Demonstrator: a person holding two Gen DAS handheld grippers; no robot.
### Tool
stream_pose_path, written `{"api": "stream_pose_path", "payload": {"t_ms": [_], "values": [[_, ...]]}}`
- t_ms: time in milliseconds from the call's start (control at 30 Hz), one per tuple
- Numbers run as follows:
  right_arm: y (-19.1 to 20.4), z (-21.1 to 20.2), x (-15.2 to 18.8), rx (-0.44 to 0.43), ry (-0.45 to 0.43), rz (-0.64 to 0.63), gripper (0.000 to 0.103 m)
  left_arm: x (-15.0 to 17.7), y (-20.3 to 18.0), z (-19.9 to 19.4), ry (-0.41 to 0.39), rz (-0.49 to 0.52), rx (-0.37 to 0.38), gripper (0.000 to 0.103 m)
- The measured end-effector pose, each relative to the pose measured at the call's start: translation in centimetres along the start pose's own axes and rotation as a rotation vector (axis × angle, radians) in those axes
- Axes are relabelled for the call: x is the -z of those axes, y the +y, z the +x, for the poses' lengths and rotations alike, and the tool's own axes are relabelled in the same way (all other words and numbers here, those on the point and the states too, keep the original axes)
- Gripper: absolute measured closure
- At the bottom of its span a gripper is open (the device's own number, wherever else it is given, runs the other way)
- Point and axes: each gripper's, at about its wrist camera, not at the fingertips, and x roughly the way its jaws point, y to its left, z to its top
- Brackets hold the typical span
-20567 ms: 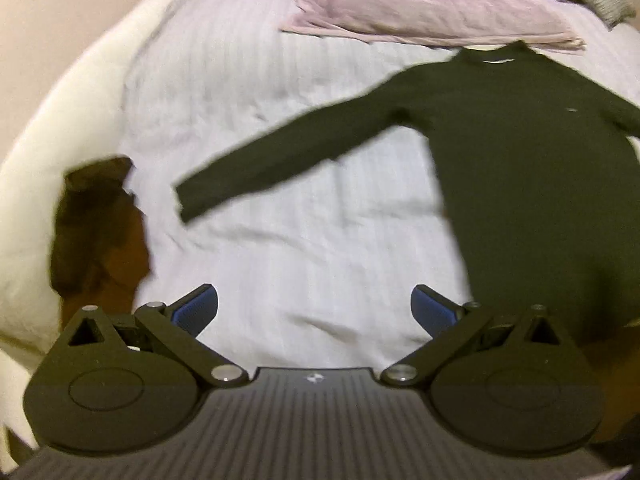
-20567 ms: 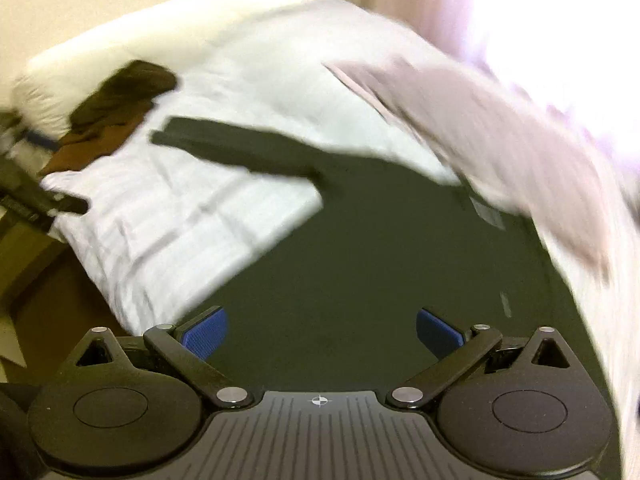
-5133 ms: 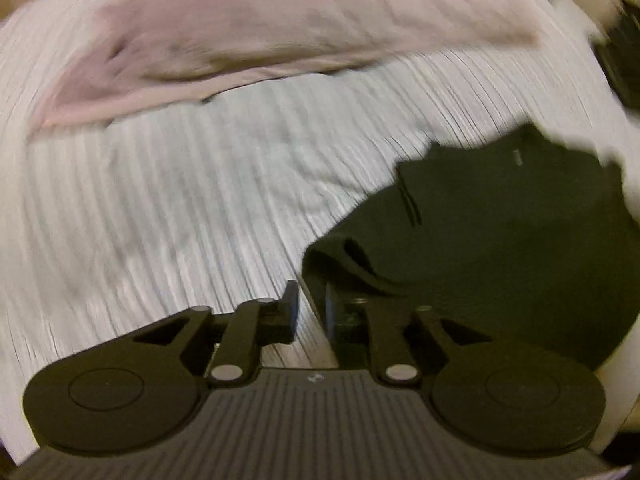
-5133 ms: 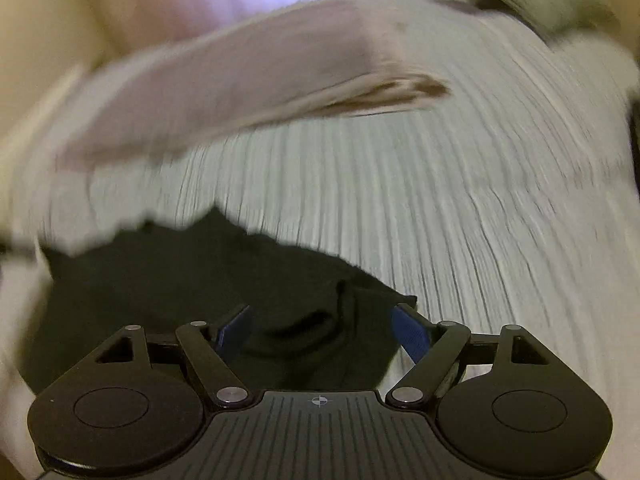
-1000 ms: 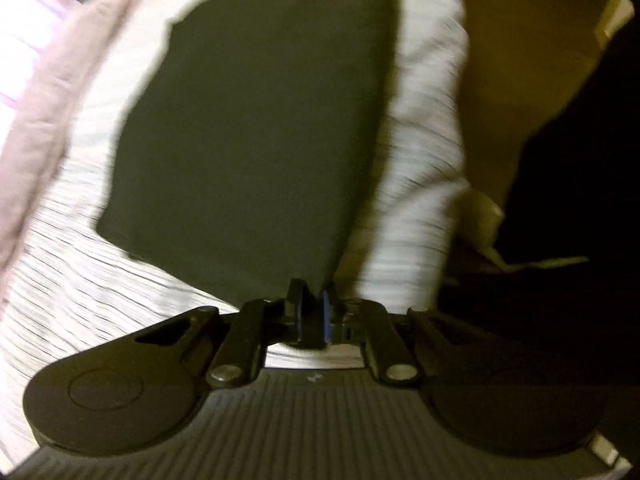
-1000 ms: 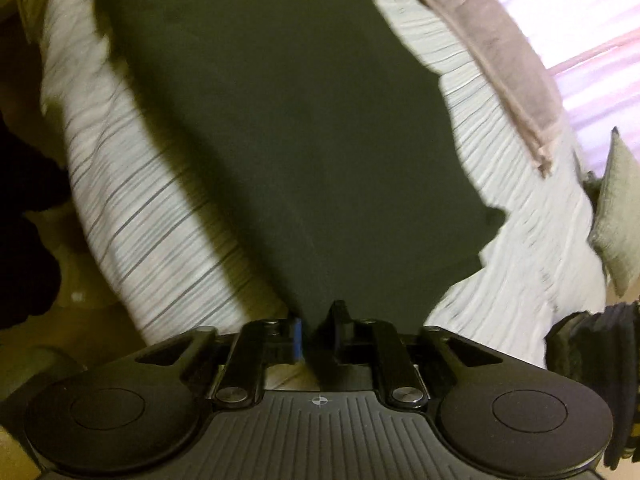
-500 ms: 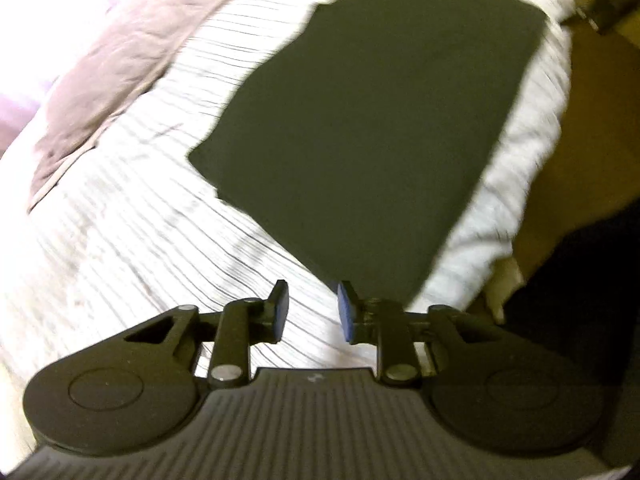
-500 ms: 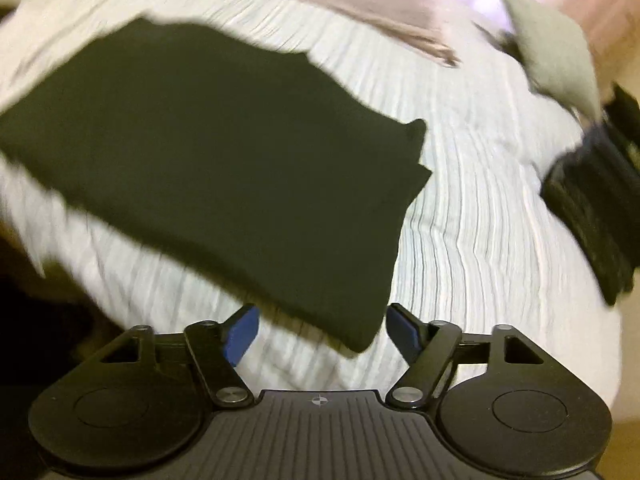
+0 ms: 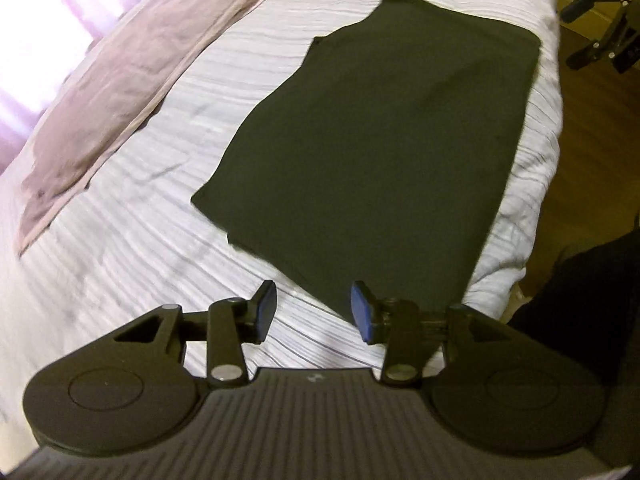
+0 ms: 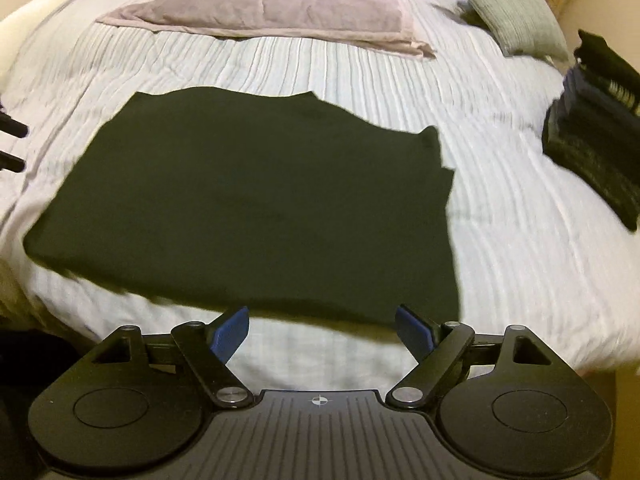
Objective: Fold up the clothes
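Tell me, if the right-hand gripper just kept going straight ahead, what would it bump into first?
Most likely the dark folded garment lying on the bed. The right gripper, jaws open, points at its near edge; a strip of bedcover may come first, since depth is unclear.

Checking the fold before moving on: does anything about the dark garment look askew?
The dark garment lies flat on the bed, but its far edge is jagged and a small corner pokes out on the right.
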Motion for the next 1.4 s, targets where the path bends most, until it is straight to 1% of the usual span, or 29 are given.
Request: {"api": "stream_pose_path", "payload": {"t_ms": [67,167,300,433,533,667,800,1000,1200,1267,1367,1400], "values": [[2.4,-0.2,-0.3,0.025,0.013,0.032,0.02,0.3,1.1,0.1,-0.022,0.043,0.021,0.067],[5.7,-0.7,-1.0,0.05,0.033,0.096,0.02,1.0,3.2,0.5,-0.046,0.079,0.059,0.065],[9.0,-1.6,-1.8,0.091,0.053,0.19,0.02,1.3,5.8,1.2,-0.055,0.051,0.113,0.065],[10.9,-2.9,-2.1,0.111,0.059,0.276,0.02,1.0,7.1,1.1,-0.072,0.041,0.154,0.062],[11.6,-3.5,-2.1,0.126,0.067,0.292,0.02,0.6,7.5,1.0,-0.082,0.035,0.18,0.06],[11.9,-4.2,-2.0,0.133,0.071,0.291,0.02,0.3,7.3,1.0,-0.079,0.034,0.189,0.06],[11.8,-4.8,-1.9,0.135,0.066,0.293,0.02,0.1,6.9,0.7,-0.067,0.018,0.18,0.06],[11.5,-5.1,-1.2,0.12,0.052,0.335,0.02,0.1,5.8,0.4,-0.054,0.038,0.175,0.06],[12.6,-4.8,-1.0,0.119,0.048,0.283,0.02,-0.1,5.0,0.4,-0.047,0.071,0.17,0.059],[13.0,-4.6,-0.9,0.119,0.047,0.263,0.02,0.0,4.8,0.4,-0.044,0.094,0.165,0.058],[13.6,-4.4,-0.9,0.12,0.045,0.232,0.02,0.8,4.7,0.7,-0.046,0.199,0.112,0.051],[14.1,-4.2,-0.8,0.117,0.043,0.205,0.02,1.4,4.8,1.0,-0.055,0.26,0.081,0.047]]}}
